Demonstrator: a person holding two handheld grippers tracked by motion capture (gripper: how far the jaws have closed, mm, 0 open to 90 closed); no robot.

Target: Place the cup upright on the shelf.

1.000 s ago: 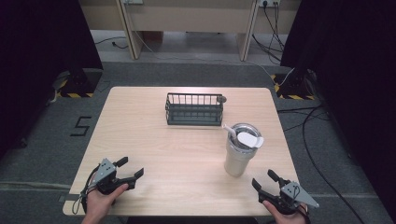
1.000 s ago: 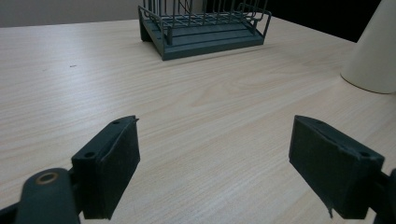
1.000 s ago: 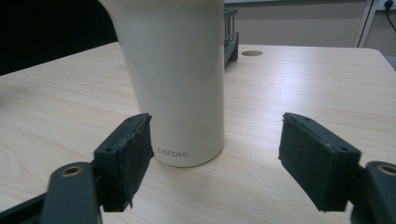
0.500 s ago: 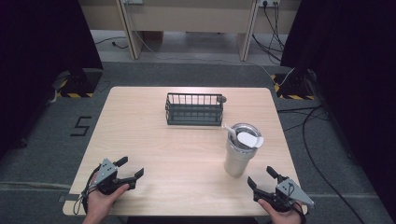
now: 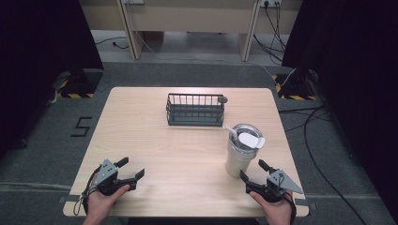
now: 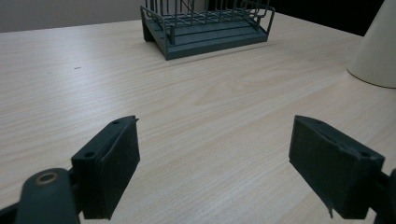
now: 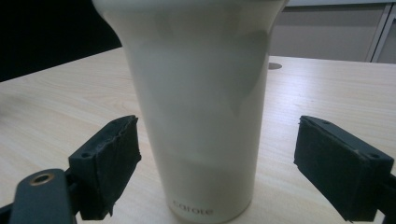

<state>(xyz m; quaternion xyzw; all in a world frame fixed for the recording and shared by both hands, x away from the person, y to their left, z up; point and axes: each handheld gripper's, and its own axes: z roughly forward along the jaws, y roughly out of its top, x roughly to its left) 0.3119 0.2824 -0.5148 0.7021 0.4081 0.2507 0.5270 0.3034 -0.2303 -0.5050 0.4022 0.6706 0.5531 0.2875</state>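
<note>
Standing upright, cream tumbler [image 7: 201,107] between right gripper's [image 5: 257,175] wide-apart jaws, untouched

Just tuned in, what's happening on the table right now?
A person holds a gripper in each hand at a wooden table. The right gripper is open and lined up on a cream tumbler, jaws wide on either side of it and not touching. Something white sits in the tumbler's mouth. The left gripper is open over bare wood, holding nothing. A dark wire rack stands farther back.
</note>
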